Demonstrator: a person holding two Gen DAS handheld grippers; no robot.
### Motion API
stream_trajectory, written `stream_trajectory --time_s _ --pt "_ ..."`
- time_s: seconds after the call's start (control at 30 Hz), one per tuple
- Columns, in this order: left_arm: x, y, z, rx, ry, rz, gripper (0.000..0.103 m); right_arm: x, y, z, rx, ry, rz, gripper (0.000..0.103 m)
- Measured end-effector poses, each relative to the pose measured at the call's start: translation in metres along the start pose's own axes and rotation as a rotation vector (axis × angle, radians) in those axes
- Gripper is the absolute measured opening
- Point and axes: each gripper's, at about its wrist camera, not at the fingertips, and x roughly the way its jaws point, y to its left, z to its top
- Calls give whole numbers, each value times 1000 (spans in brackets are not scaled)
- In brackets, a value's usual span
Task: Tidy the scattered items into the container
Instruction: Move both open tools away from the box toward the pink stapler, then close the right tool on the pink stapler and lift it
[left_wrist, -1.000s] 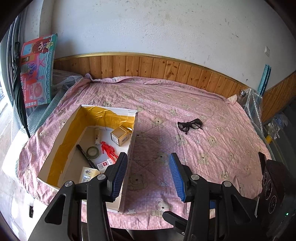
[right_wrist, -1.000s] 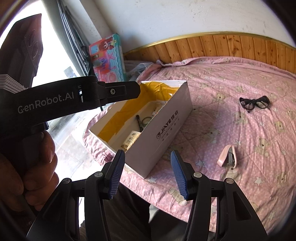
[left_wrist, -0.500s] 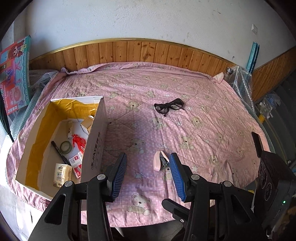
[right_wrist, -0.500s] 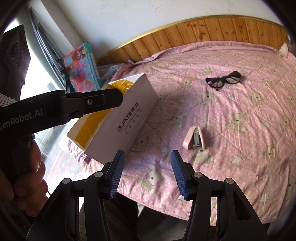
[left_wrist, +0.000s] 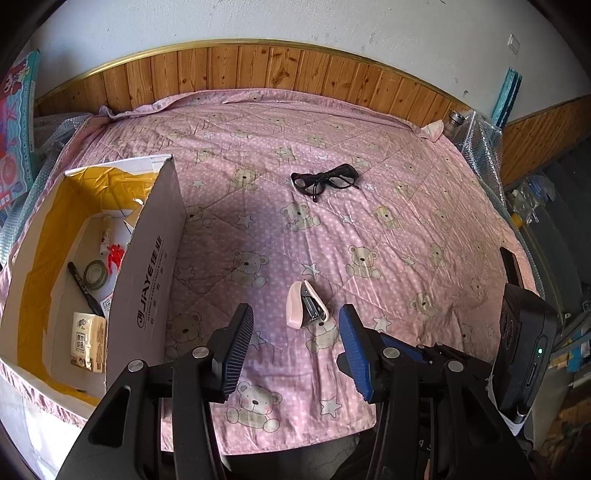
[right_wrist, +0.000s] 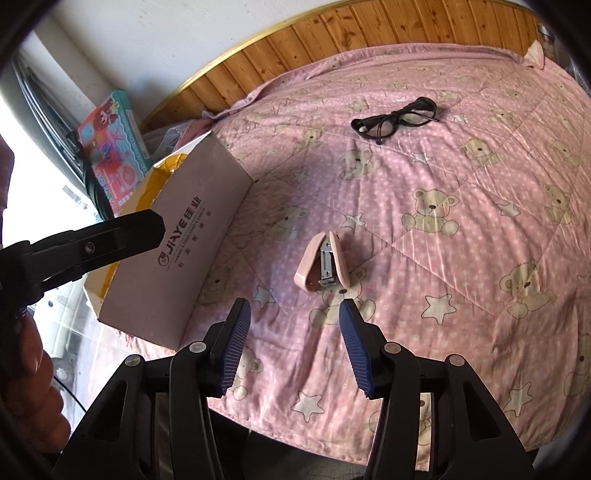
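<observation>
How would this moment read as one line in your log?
left gripper: open, empty | right gripper: open, empty | pink stapler: on quilt, ahead of both | glasses: on quilt | box: partly filled

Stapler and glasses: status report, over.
Left gripper and right gripper open, empty. Pink stapler and black glasses on the bedspread, outside the box. Nothing blocking either.

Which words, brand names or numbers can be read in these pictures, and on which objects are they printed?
"JiAYE", with Chinese characters beside it: on the white side wall of the cardboard box, also seen at.
Smaller line under that logo: too small to read.
Tissue packet in the box: print too blurred to read.
Colourful toy box by the wall: no readable text.
</observation>
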Motion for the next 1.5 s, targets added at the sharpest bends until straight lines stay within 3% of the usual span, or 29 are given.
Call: stream_trajectory --time_s 0.2,0.5,0.73,0.77,0.9,1.0,1.1,1.17,1.3,1.4,1.5 --pt "18 14 2 -32 35 -7 50 33 -12 12 14 48 -37 44" --pt "49 44 1 -100 97 -17 50 86 -36 20 118 97 35 44" --pt "62 60 5 -138 115 -17 50 94 -6 26 -22 85 0 37" --pt "63 62 5 -143 115 -16 50 93 -5 27 -28 75 -5 25" --pt "64 68 6 -157 112 -15 50 90 -6 26 -35 85 -8 25" --pt "64 69 6 -161 113 -17 50 87 -18 23 39 88 26 25" --pt "62 67 4 -156 113 -22 50 85 -54 18 259 91 125 29" --pt "61 65 3 -154 109 -27 50 79 -65 15 284 58 93 27" --pt "56 62 2 -149 99 -32 50 58 -48 23 164 -18 -45 30" --pt "52 63 2 -156 88 -29 50 48 -8 30 -41 -67 -94 37" --pt "46 70 3 -174 69 -6 50 65 27 21 -256 -39 -153 37"
